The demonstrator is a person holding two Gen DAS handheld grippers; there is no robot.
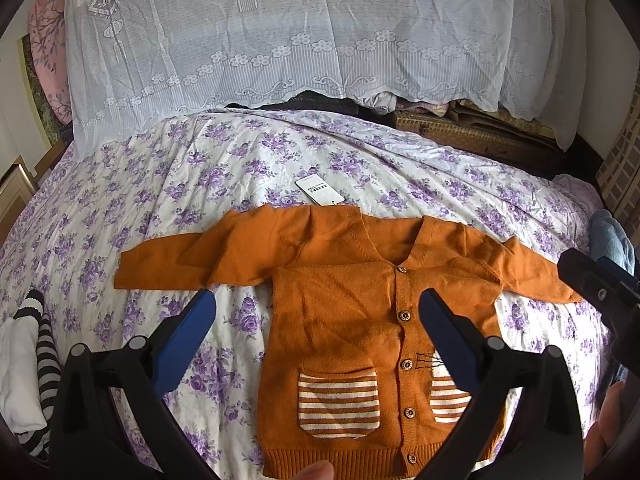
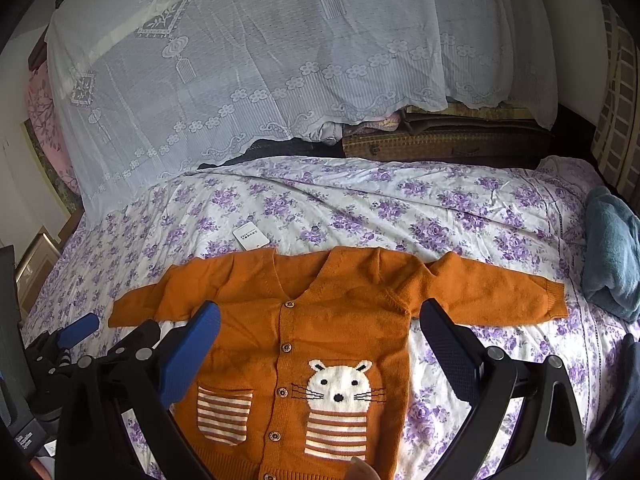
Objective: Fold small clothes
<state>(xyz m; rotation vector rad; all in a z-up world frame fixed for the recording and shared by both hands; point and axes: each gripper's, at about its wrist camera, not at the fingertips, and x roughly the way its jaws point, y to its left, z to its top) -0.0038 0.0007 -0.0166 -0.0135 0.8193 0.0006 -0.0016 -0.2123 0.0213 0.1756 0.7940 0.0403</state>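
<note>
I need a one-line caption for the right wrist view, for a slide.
Open right gripper hovers over an orange buttoned cardigan laid flat, sleeves spread, on a purple-flowered bedsheet.

Both views look forward and down along their own fingers, from above the near edge of the bed (image 1: 360, 152) toward its far end; the left wrist view sits further left, the right wrist view further right, both close over the orange cardigan (image 2: 320, 320); they share the cardigan, the white tag (image 2: 250, 237) and the lace cloth (image 1: 280, 40) beyond.
</note>
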